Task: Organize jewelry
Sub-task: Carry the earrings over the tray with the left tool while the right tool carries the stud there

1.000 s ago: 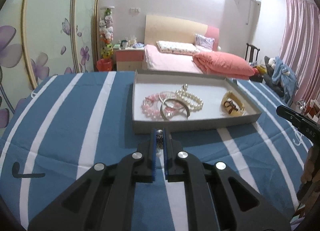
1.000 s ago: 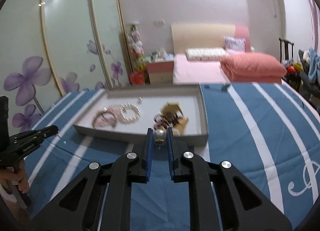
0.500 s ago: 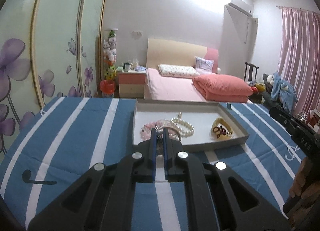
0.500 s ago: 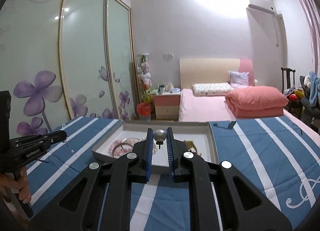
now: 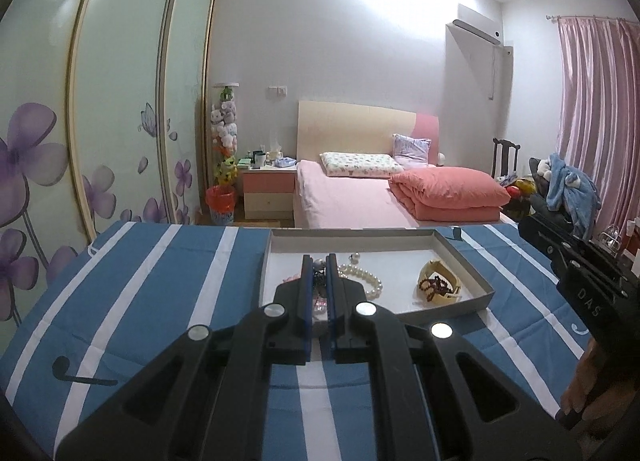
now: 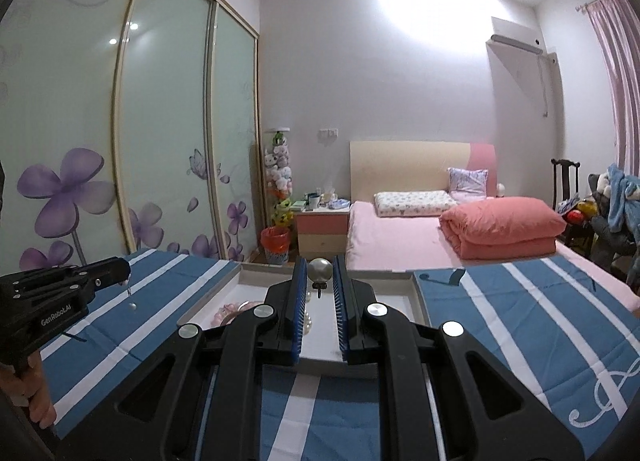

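A grey tray (image 5: 466, 265) sits on the blue striped cloth. It holds a white pearl bracelet (image 5: 366, 281), pink beads partly hidden behind my fingers, and a yellow band with dark red beads (image 5: 438, 285). My left gripper (image 5: 319, 265) is shut on a small dangling earring (image 5: 319, 267), raised in front of the tray. In the right wrist view the left gripper (image 6: 120, 273) has a drop pearl (image 6: 132, 306) hanging below its tip. My right gripper (image 6: 320, 273) is shut on a round pearl earring (image 6: 321, 271) above the tray (image 6: 416, 293).
The striped cloth (image 5: 140, 281) covers the surface around the tray. Behind are a pink bed (image 5: 360, 197), a nightstand (image 5: 268, 189), a red bin (image 5: 220, 201) and floral wardrobe doors (image 5: 100, 141). The right gripper's body (image 5: 580, 281) shows at the right edge.
Both grippers have risen and tilted up, each still holding its earring. The tray now sits lower and smaller in both views.
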Tool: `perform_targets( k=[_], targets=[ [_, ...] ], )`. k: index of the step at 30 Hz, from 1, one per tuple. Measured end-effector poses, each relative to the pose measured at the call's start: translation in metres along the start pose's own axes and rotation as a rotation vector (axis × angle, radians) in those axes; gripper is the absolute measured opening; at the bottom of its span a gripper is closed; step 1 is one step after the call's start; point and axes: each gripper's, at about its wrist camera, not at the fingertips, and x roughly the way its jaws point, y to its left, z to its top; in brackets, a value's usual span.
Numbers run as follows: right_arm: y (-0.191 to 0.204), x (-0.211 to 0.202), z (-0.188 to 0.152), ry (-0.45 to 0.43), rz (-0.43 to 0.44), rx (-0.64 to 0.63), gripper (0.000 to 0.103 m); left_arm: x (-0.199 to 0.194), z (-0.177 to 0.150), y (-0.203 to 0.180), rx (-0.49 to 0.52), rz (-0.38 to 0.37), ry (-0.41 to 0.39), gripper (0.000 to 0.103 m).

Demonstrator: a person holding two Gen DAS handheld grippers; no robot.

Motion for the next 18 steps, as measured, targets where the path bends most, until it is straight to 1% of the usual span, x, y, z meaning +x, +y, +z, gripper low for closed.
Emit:
perform_targets(
  k=[6, 11, 18],
  targets=[
    [0.002, 0.004, 0.004, -0.024, -0.017, -0.008, 0.014, 0.005, 0.004, -0.003, -0.005, 0.01, -0.013, 0.007],
    [0.001, 0.008, 0.005, -0.027, -0.021, -0.009, 0.014, 0.01, 0.007, -0.005, -0.004, 0.005, -0.015, 0.007],
    [-0.003, 0.021, 0.01, -0.023, -0.028, -0.004, 0.014, 0.028, 0.014, -0.011, 0.01, 0.004, -0.014, 0.007]
  ],
)
